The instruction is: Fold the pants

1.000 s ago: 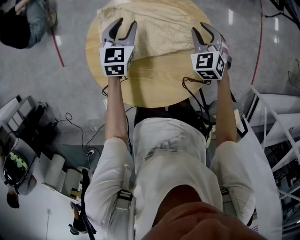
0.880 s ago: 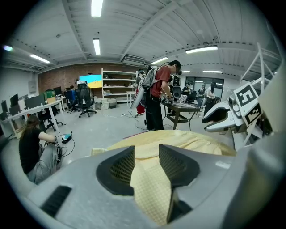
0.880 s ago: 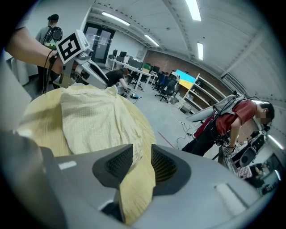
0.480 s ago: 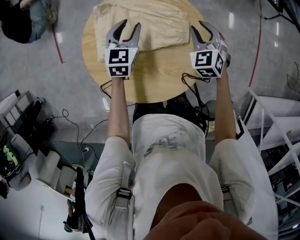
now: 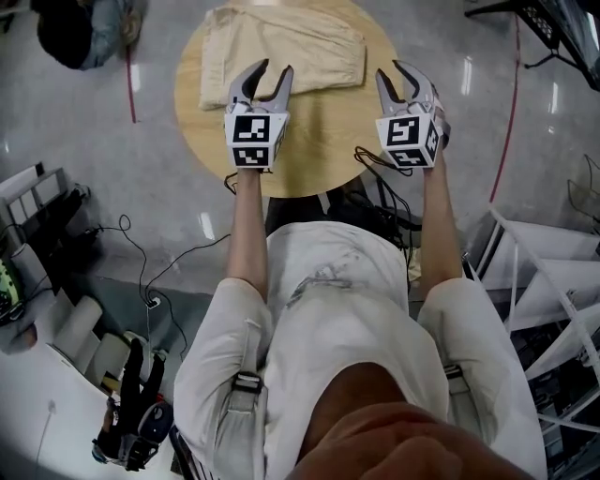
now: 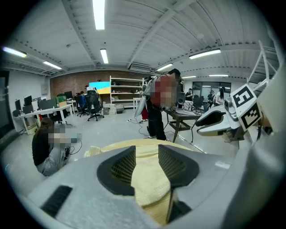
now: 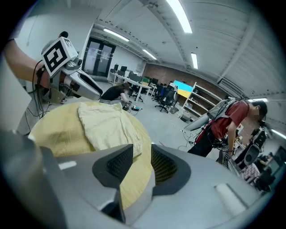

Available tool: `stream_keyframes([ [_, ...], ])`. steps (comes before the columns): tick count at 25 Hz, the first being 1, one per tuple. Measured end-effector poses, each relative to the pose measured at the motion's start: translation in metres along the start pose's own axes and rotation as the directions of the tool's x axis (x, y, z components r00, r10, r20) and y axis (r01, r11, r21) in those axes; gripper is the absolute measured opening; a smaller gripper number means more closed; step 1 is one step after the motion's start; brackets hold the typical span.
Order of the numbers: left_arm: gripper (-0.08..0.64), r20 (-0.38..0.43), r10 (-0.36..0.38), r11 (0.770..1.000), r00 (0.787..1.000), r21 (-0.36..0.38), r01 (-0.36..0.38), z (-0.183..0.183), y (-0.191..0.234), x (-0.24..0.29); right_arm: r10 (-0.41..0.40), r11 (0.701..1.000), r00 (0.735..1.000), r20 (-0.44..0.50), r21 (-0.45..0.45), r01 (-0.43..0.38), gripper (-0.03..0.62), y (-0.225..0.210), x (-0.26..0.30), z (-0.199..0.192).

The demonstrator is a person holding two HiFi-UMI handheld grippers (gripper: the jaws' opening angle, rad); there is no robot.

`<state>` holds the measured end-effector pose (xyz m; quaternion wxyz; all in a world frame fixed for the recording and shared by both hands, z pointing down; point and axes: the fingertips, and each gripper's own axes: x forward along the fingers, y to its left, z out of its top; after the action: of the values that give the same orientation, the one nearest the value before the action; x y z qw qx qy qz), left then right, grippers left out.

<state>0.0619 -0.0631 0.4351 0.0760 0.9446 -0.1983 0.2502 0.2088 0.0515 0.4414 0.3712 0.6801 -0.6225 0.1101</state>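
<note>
A: Lighting?
B: Bright, even. Ceiling strip lights (image 6: 99,13) overhead, shadows soft, streaky glare on the floor (image 5: 466,75).
A: Quality?
B: Head view sharp. Both gripper views are fisheye: dark rounded corners, bent edges, soft near foreground.

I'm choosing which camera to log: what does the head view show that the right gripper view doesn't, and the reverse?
Head view only: the person's white shirt and right forearm. Right gripper view only: ceiling strip lights and a person in a red shirt. Both: the folded beige cloth pants on the round wooden table, and the right gripper, jaws apart and empty.
</note>
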Motion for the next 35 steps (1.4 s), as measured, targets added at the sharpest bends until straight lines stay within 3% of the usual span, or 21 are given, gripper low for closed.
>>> stream_keyframes([
  [9,0.133,0.047,0.027,0.999,0.999,-0.041,-0.025,0.011,-0.042,-0.052,-0.003,0.998,0.997,0.075,0.060,-0.002,0.080,0.007,-0.058,0.008],
  [16,0.064,0.087,0.004,0.998,0.996,-0.059,0.001,0.011,-0.042,-0.088,-0.031,0.998,0.993,0.116,0.061,0.024,0.011,0.028,-0.083,0.042],
  [23,0.005,0.150,-0.051,0.995,0.987,-0.074,0.062,0.018,-0.042,-0.105,-0.038,0.999,0.992,0.122,0.020,0.036,0.009,0.043,-0.099,0.069],
  [35,0.005,0.185,-0.105,0.983,0.977,-0.131,0.130,0.002,-0.026,-0.115,-0.029,0.999,0.996,0.089,-0.031,0.032,0.009,0.079,-0.093,0.089],
])
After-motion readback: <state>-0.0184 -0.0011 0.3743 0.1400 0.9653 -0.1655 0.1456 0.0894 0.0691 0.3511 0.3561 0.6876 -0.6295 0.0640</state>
